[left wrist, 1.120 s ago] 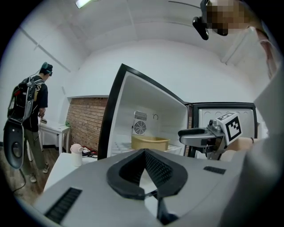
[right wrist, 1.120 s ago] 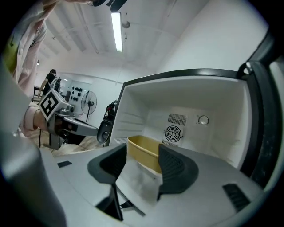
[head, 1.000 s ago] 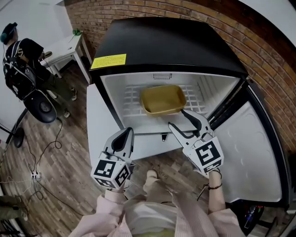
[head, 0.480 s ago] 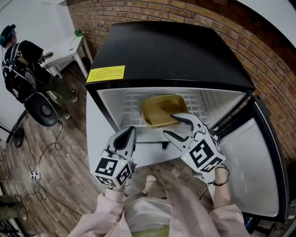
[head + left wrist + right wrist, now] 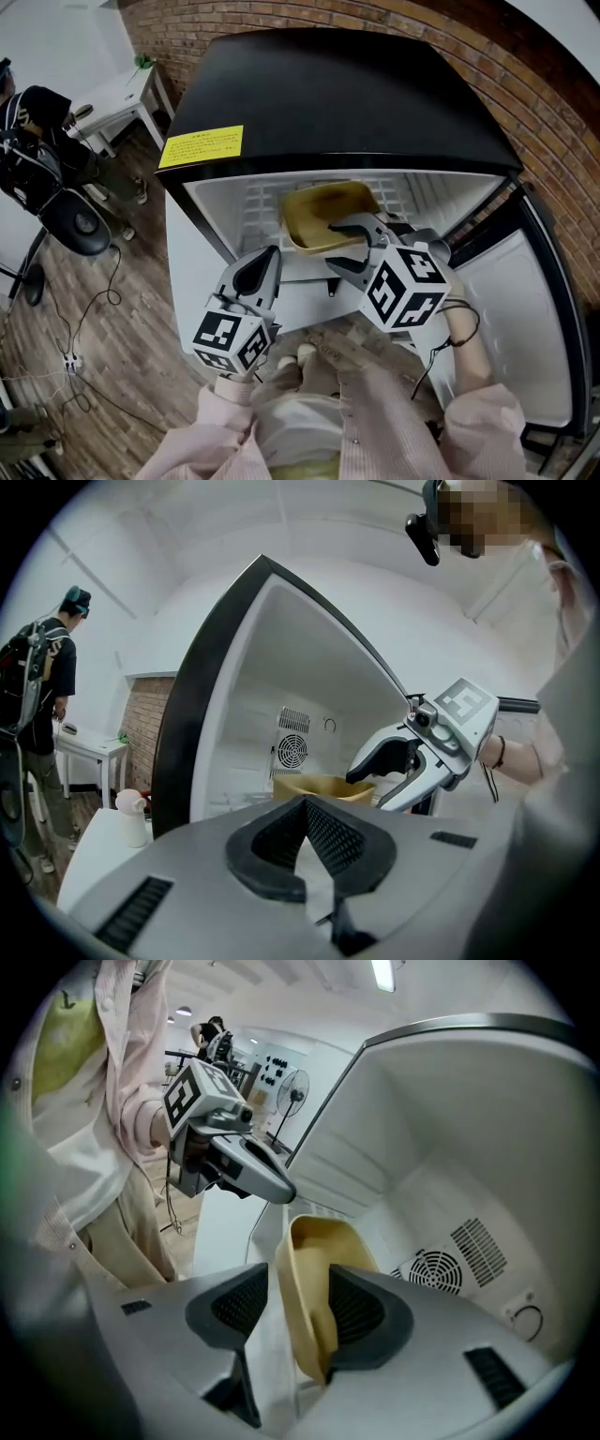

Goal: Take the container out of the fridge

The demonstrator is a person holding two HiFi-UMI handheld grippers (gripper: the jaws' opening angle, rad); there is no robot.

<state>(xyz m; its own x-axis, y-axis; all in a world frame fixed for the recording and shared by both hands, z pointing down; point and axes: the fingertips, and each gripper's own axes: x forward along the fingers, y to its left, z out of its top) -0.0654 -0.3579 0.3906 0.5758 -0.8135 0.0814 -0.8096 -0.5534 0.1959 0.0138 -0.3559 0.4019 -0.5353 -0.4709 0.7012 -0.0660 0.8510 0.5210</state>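
Observation:
A tan rectangular container sits on the wire shelf inside the open fridge. My right gripper reaches into the compartment, open, with its jaws straddling the container's near rim. In the right gripper view the tan wall of the container stands between the two pads of the right gripper, with a gap on the left side. My left gripper hangs outside the fridge front, shut and empty. The left gripper view shows the left gripper, with the container and the right gripper beyond it.
The fridge has a black top with a yellow label; its door stands open to the right. A fan grille marks the back wall. To the left are a person, a white table and floor cables.
My right gripper has moved forward into the fridge until its jaws straddle the container's near rim. The left gripper has barely shifted.

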